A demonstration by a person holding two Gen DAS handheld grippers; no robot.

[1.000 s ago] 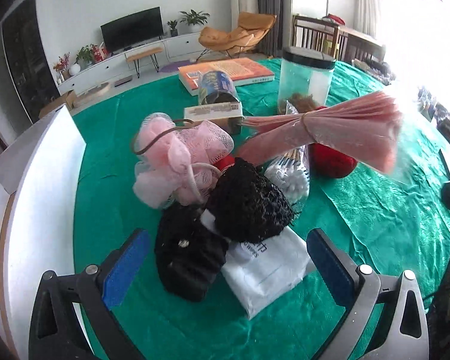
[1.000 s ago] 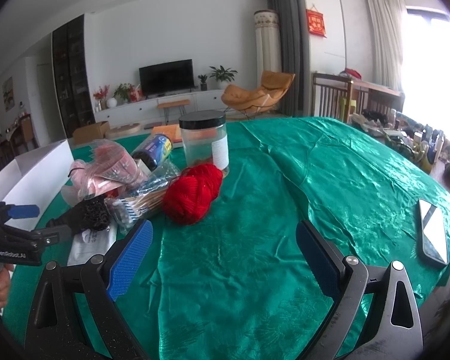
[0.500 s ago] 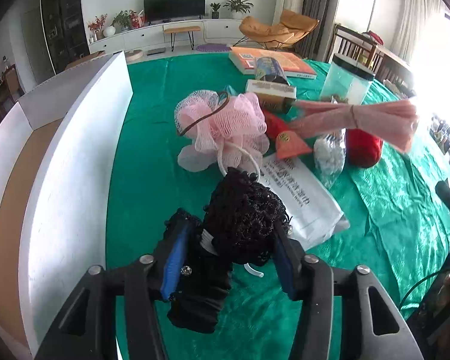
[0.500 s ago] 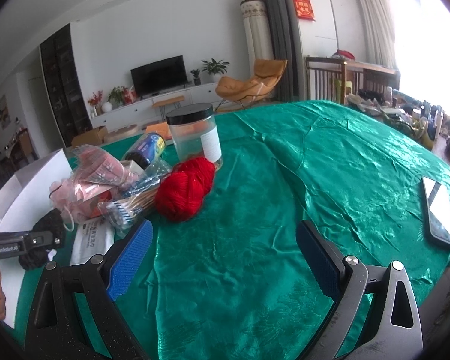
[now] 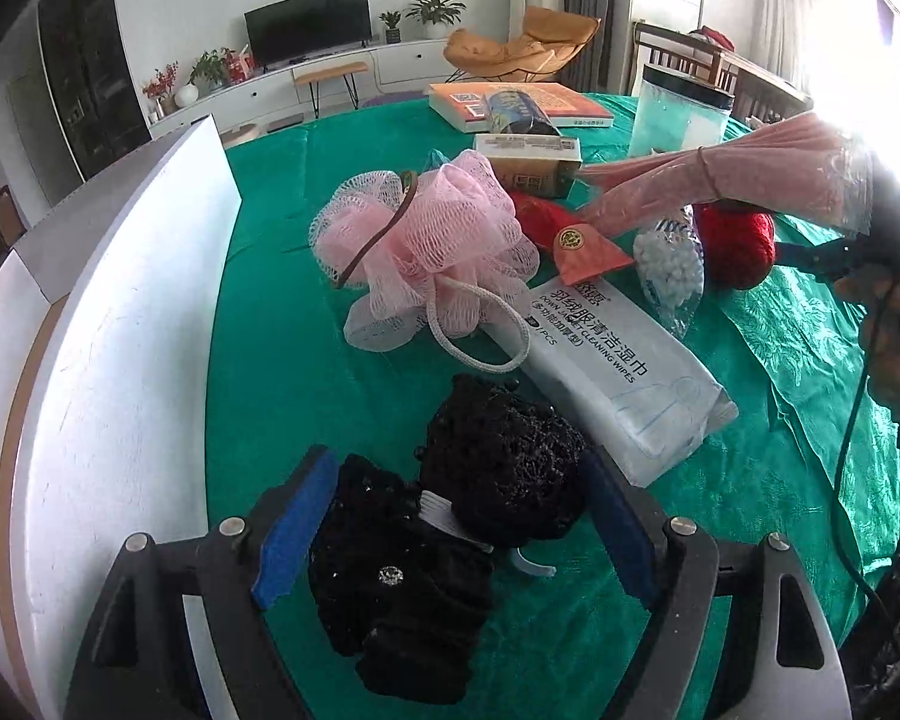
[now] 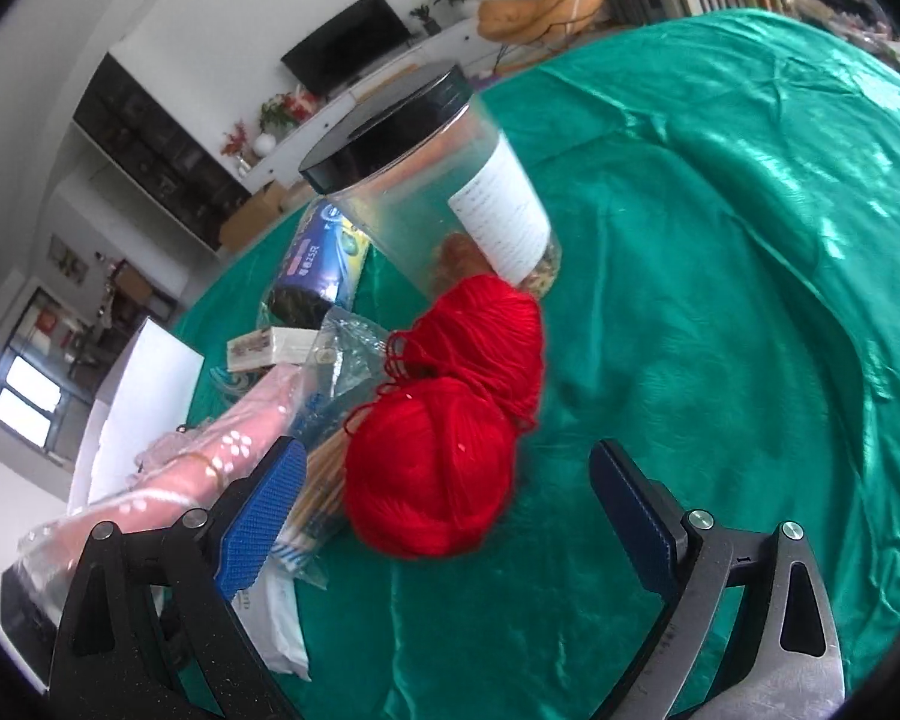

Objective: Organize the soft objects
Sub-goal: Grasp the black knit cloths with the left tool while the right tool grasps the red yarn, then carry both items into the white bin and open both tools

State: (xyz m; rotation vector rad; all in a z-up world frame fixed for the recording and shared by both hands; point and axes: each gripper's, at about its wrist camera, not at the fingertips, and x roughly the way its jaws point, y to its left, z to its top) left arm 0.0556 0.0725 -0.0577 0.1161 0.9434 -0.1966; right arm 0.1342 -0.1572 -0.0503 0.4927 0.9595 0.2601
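Observation:
A black mesh ball joined to a black knitted piece lies on the green cloth between the jaws of my left gripper. The jaws are opening and no longer squeeze it. Beyond it sit a pink bath pouf and a pack of wipes. My right gripper points down at the red yarn, which lies between its jaws. They are closing, and the pads stand clear of the yarn on both sides.
A white box stands along the left. In the pile are a pink bundle in plastic, a bag of cotton swabs, a clear jar with a black lid, a blue can and a book.
My left gripper closed on the black bundle, drew it out of the pile toward the white box, then widened. My right gripper rolled and swung down over the red yarn.

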